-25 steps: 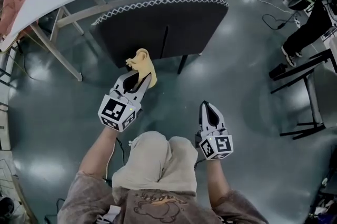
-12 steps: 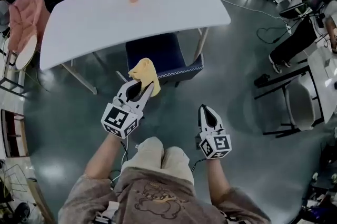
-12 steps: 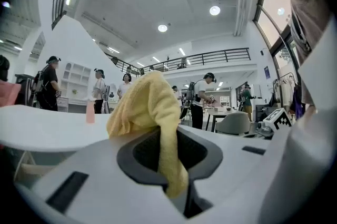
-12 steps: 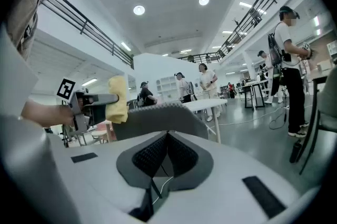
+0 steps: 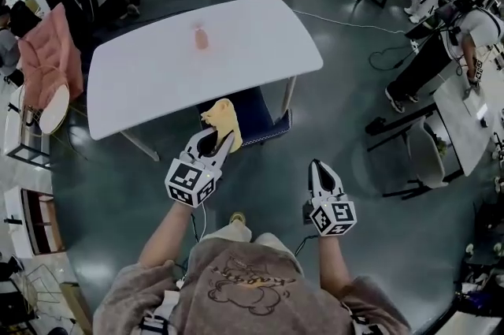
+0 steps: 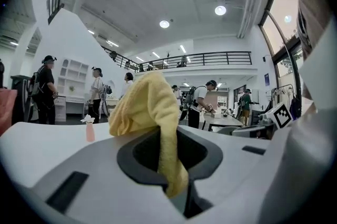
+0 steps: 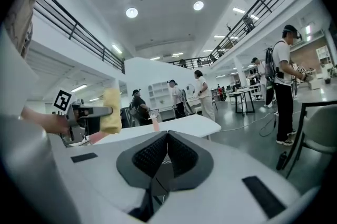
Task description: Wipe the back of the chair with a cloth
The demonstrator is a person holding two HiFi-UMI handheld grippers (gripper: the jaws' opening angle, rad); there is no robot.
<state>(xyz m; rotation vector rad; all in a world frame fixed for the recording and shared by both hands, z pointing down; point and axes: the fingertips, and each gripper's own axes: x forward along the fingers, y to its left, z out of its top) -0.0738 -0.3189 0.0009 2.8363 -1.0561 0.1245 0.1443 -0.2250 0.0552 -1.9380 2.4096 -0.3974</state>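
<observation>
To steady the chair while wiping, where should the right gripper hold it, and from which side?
Probably the top rim of the chair back, near its right corner, from above on the near side. The seat sits partly under the table, so only the back is free, and the left gripper holds the cloth toward its left side. The right gripper is shut and must open first.

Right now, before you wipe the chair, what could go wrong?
The cloth bunches above the jaws of the left gripper, with only a thin strip pinched, so it might slip out during wiping. The chair sits tucked under the table, so reaching its back could bump the table and tip the small pink vase.
</observation>
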